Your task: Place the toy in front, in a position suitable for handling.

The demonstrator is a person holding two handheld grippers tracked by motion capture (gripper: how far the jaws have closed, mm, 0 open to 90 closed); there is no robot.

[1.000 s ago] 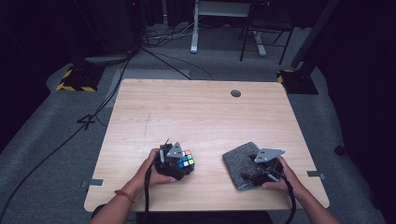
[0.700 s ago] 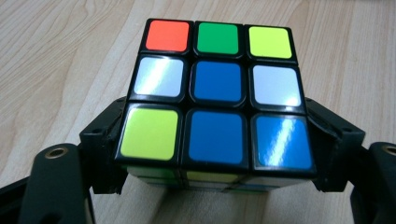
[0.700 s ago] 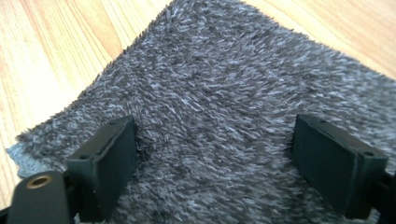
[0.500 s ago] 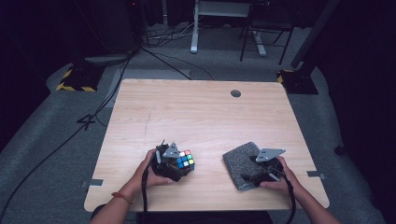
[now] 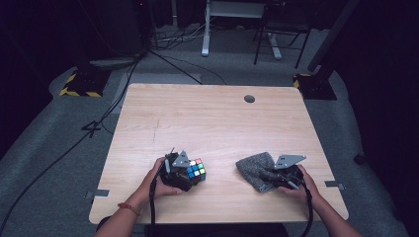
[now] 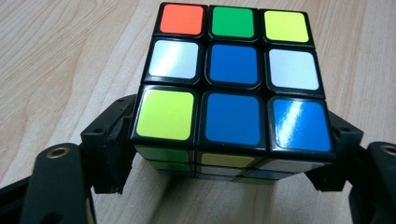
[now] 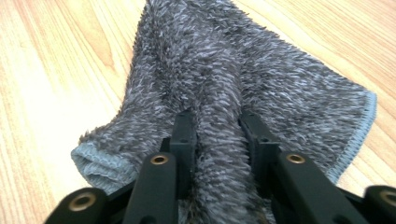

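Observation:
A scrambled Rubik's cube (image 5: 195,169) (image 6: 233,79) sits on the wooden table (image 5: 212,123) near its front left. My left gripper (image 5: 184,174) (image 6: 224,154) is shut on the cube, one jaw against each side. At the front right lies a grey fluffy cloth (image 5: 257,170) (image 7: 243,79). My right gripper (image 5: 274,178) (image 7: 215,135) is shut on a raised fold of that cloth. A hand holds each gripper from the near edge.
A round cable hole (image 5: 249,98) is at the table's far right. Beyond the table, cables (image 5: 163,54) run over the grey floor, and a chair base (image 5: 276,39) and desk leg (image 5: 205,29) stand there.
The left gripper and the cube have shifted slightly toward the near edge. The right gripper and cloth have barely moved.

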